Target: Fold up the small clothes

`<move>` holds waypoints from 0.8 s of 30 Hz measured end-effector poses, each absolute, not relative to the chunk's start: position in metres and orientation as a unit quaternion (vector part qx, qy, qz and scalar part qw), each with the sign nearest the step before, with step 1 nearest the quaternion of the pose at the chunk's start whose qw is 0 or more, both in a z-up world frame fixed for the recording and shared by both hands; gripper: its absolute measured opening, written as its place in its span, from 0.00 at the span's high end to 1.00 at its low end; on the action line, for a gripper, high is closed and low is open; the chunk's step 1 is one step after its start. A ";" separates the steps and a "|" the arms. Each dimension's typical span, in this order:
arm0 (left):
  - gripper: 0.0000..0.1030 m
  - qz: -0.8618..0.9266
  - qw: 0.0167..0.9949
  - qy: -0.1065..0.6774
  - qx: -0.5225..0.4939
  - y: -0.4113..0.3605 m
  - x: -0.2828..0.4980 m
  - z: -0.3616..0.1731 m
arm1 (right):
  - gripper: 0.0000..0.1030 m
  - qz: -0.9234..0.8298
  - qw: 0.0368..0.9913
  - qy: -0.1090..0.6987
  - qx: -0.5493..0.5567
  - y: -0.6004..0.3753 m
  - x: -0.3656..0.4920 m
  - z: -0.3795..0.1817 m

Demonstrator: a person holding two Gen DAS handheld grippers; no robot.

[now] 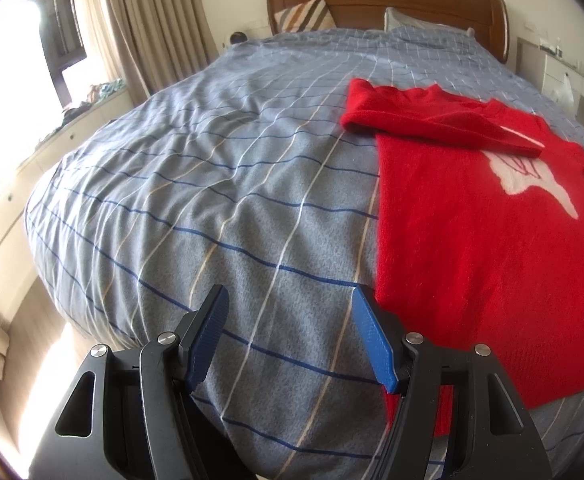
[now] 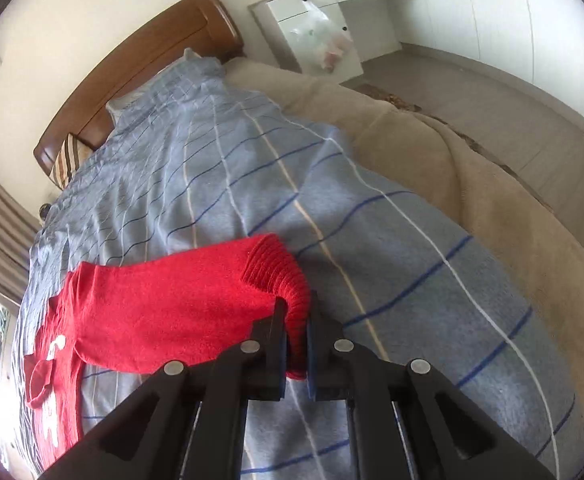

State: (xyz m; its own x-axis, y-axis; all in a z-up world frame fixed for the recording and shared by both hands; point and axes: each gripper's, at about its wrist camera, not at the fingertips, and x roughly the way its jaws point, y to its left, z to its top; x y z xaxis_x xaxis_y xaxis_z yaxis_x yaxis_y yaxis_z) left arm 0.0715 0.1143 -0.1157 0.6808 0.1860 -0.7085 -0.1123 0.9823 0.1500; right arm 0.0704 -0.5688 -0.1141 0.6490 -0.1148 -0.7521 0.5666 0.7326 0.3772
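Right gripper (image 2: pixel 296 312) clamped on ribbed cuff (image 2: pixel 281 270) of red sweater (image 2: pixel 163 312), sleeve lifted off blue checked bedspread (image 2: pixel 372 240). Left gripper (image 1: pixel 287 312) spread wide, nothing in it, hovering over the bedspread just left of the sweater's near edge. Sweater body flat on bed's right side, far sleeve folded across chest.

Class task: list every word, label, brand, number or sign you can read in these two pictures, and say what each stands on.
None can be read.
The red sweater bears a white design, a shape, with no letters that can be made out.
The left gripper and right gripper show no markings.
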 end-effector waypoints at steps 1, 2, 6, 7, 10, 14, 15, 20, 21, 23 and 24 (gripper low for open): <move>0.35 0.083 0.915 0.392 0.046 0.115 0.072 -0.116 | 0.94 -0.204 0.853 0.366 0.311 -0.572 0.066 -0.116; 0.35 0.084 0.914 0.394 0.045 0.115 0.072 -0.117 | 0.94 -0.208 0.852 0.365 0.314 -0.574 0.063 -0.117; 0.35 0.084 0.909 0.406 0.043 0.116 0.076 -0.121 | 0.94 -0.219 0.848 0.377 0.302 -0.575 0.061 -0.123; 0.35 0.083 0.909 0.406 0.045 0.115 0.076 -0.122 | 0.94 -0.220 0.847 0.383 0.296 -0.574 0.062 -0.126; 0.35 0.081 0.911 0.402 0.047 0.115 0.074 -0.120 | 0.92 -0.211 0.841 0.381 0.322 -0.582 0.059 -0.131; 0.35 0.079 0.911 0.403 0.044 0.115 0.074 -0.120 | 0.80 -0.220 0.841 0.366 0.333 -0.586 0.047 -0.119; 0.35 0.078 0.910 0.404 0.044 0.115 0.075 -0.120 | 0.80 -0.226 0.844 0.360 0.328 -0.585 0.043 -0.113; 0.34 0.067 0.909 0.408 0.058 0.107 0.076 -0.121 | 0.79 -0.164 0.873 0.342 0.308 -0.566 0.049 -0.091; 0.33 0.064 0.909 0.407 0.065 0.105 0.075 -0.119 | 0.78 -0.145 0.872 0.350 0.309 -0.562 0.054 -0.095; 0.32 0.050 0.909 0.407 0.078 0.099 0.071 -0.110 | 0.75 -0.149 0.862 0.386 0.293 -0.556 0.063 -0.110; 0.30 0.039 0.909 0.406 0.086 0.096 0.068 -0.104 | 0.76 -0.160 0.856 0.397 0.290 -0.556 0.062 -0.119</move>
